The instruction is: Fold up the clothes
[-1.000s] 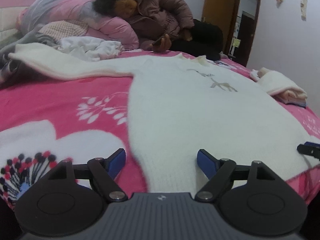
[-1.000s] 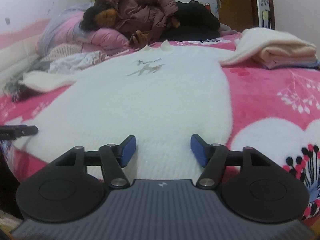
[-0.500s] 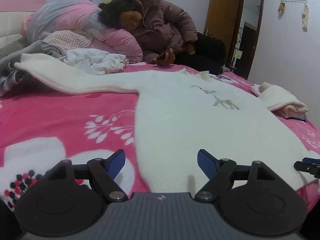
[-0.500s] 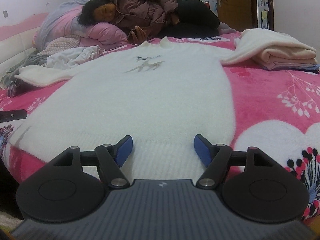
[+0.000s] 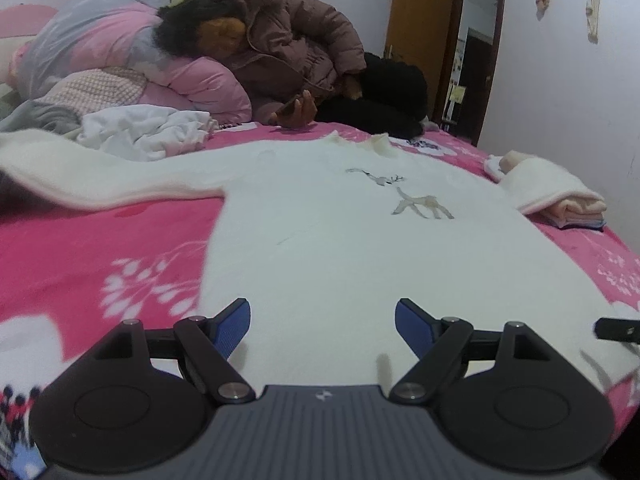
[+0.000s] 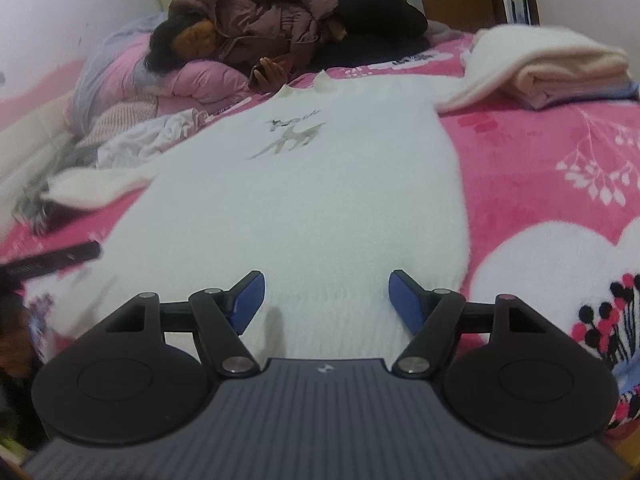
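A white knit sweater (image 5: 340, 240) with a deer motif lies flat, front up, on the pink bed, its hem nearest me; it also shows in the right wrist view (image 6: 304, 200). One sleeve stretches out to the left (image 5: 100, 180). My left gripper (image 5: 322, 322) is open and empty just above the hem's left part. My right gripper (image 6: 326, 294) is open and empty above the hem's right part. The other gripper's tip shows at the right edge of the left wrist view (image 5: 616, 328) and at the left of the right wrist view (image 6: 52, 260).
A folded stack of cream clothes (image 5: 552, 196) lies at the right of the bed (image 6: 552, 68). A person in a brown jacket (image 5: 288, 48) lies across the far side on pink bedding. Crumpled white clothes (image 5: 140, 132) sit at the far left. Pink floral blanket (image 6: 540, 184) surrounds the sweater.
Both grippers have dropped lower and moved in toward the sweater's hem. Both stay open and empty. The sweater has not moved.
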A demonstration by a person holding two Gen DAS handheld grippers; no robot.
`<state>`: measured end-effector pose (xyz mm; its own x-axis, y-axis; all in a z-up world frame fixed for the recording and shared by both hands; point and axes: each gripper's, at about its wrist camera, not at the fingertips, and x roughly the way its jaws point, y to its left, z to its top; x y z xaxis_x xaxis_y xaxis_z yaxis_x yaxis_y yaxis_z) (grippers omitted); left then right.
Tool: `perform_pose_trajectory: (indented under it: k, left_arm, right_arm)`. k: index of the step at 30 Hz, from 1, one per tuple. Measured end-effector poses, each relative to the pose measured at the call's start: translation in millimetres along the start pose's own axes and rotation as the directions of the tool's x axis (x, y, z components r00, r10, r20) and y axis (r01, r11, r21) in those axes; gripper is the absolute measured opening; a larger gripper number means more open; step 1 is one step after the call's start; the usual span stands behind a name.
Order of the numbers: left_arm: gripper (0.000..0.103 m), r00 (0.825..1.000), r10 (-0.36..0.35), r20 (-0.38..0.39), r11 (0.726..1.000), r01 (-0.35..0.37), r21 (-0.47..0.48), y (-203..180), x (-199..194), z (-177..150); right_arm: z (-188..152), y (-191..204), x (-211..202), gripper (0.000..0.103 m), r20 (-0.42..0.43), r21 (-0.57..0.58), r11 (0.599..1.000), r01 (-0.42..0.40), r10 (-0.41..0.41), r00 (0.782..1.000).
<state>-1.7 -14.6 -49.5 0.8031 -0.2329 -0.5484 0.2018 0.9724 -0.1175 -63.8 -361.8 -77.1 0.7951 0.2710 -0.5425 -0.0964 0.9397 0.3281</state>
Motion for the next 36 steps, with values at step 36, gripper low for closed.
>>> perform_pose_trajectory:
  k: [36]
  left_arm:
    - [0.087,0.998,0.015,-0.063,0.999,-0.013,0.033,-22,90,22]
  right_arm:
    - [238,-399,48,0.05,0.295,0.788,0.615,0.022,-0.41,0.863]
